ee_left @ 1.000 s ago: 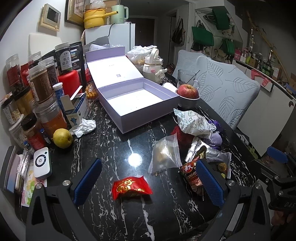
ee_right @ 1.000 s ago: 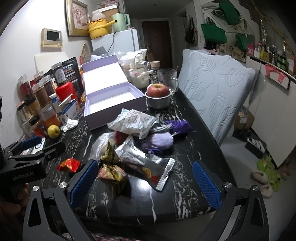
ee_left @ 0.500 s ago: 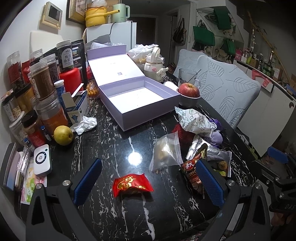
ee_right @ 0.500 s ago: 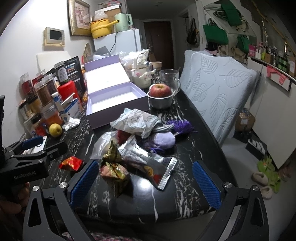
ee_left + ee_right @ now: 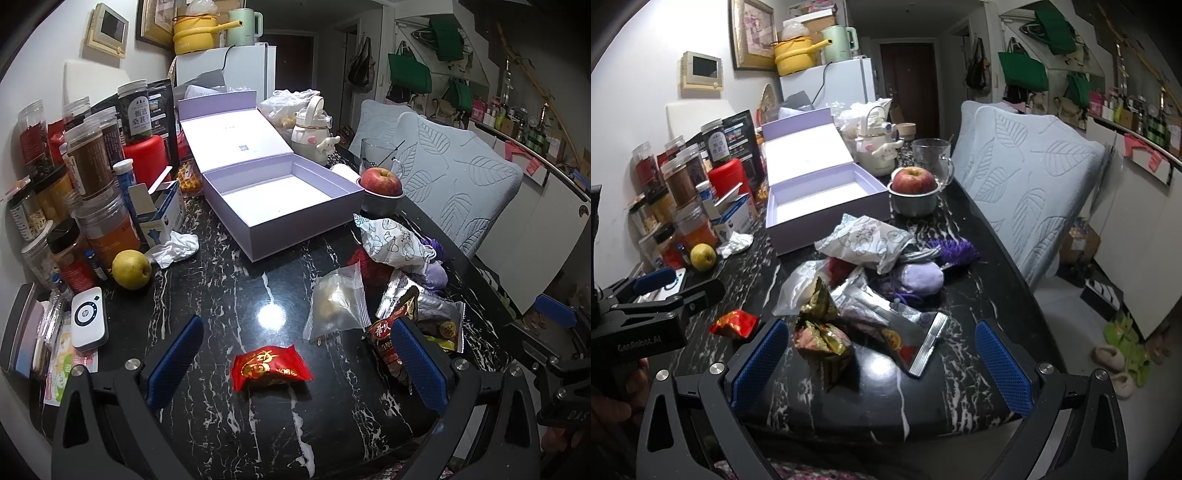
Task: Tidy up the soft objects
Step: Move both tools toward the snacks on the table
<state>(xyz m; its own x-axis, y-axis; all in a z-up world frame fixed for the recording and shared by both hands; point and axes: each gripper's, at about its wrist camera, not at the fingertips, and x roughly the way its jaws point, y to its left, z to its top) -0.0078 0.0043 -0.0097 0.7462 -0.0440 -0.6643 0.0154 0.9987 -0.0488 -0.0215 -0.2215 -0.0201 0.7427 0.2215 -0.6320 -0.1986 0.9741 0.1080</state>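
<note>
**Nothing boxed yet: soft packets all on the worktop**

Far left, along the wall: jars [image 5: 88,166], a yellow fruit [image 5: 131,268] and a crumpled tissue [image 5: 173,248]. None of it looks like part of the sorting.

Left of centre: lavender box [image 5: 284,201], lid tipped back, interior bare in both views. Presumably the destination, and so far unfilled.

Centre front: left gripper [image 5: 293,363] hovering low over the black marbled worktop [image 5: 221,280], fingers [image 5: 175,360] spread wide, holding nothing. Red snack packet [image 5: 269,367] lying flat between them, apart from both pads; likely first to go.

Just right of that: clear zip bag [image 5: 336,304] with a pale lump inside, flat on the worktop, edging the pile.

Further right: the main heap, untouched by the look of it. White printed pouch [image 5: 864,245] on top, purple drawstring pouch [image 5: 918,278] and purple tassel [image 5: 955,249] beside it, a silver foil packet [image 5: 905,325] and a gold-and-red crinkled wrapper [image 5: 822,334] at the near edge. Something red half hidden under the white pouch; cannot tell what.

Right gripper [image 5: 881,362] poised at the heap's near edge, fingers likewise wide apart, empty, gold wrapper just inside the left pad.

Behind the heap: apple in a metal bowl [image 5: 914,184], glass mug [image 5: 932,158]. Not soft goods.

Judgement: task at its very start. Left to do: every packet, one at a time, lifted into the box.
</note>
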